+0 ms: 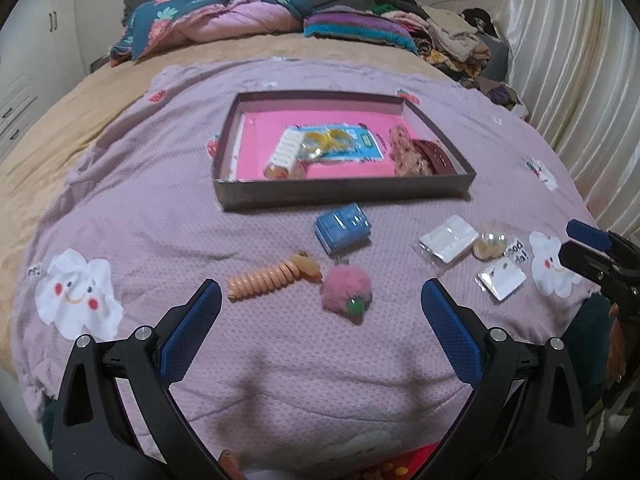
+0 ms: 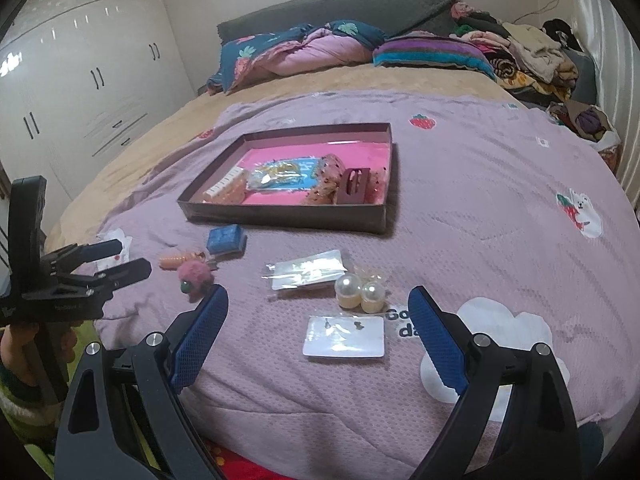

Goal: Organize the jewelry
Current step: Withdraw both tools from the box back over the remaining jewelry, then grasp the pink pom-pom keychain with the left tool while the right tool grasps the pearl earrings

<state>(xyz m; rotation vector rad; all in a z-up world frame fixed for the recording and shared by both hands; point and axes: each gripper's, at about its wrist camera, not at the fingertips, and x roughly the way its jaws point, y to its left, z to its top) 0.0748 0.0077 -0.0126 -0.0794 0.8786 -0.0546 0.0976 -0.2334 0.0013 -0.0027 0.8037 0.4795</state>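
Observation:
A shallow dark box (image 1: 340, 192) (image 2: 280, 214) with a pink floor lies on the mauve blanket and holds hair clips and a blue packet. In front of it lie a blue box (image 1: 342, 229) (image 2: 226, 238), an orange spiral hair tie (image 1: 272, 276), a pink pompom (image 1: 347, 292) (image 2: 196, 278), clear packets (image 1: 450, 240) (image 2: 306, 274), two pearl earrings (image 2: 360, 296) and an earring card (image 2: 345, 336) (image 1: 500, 280). My left gripper (image 1: 320, 300) (image 2: 120, 258) is open just short of the pompom. My right gripper (image 2: 318, 308) (image 1: 568, 242) is open around the earring card.
Folded quilts (image 1: 208, 20), a striped blanket (image 2: 432, 54) and a heap of clothes (image 2: 532, 56) fill the bed's far end. White wardrobes (image 2: 80, 80) stand at the left and a curtain (image 1: 580, 80) hangs at the right. A hand (image 2: 24, 344) holds the left gripper.

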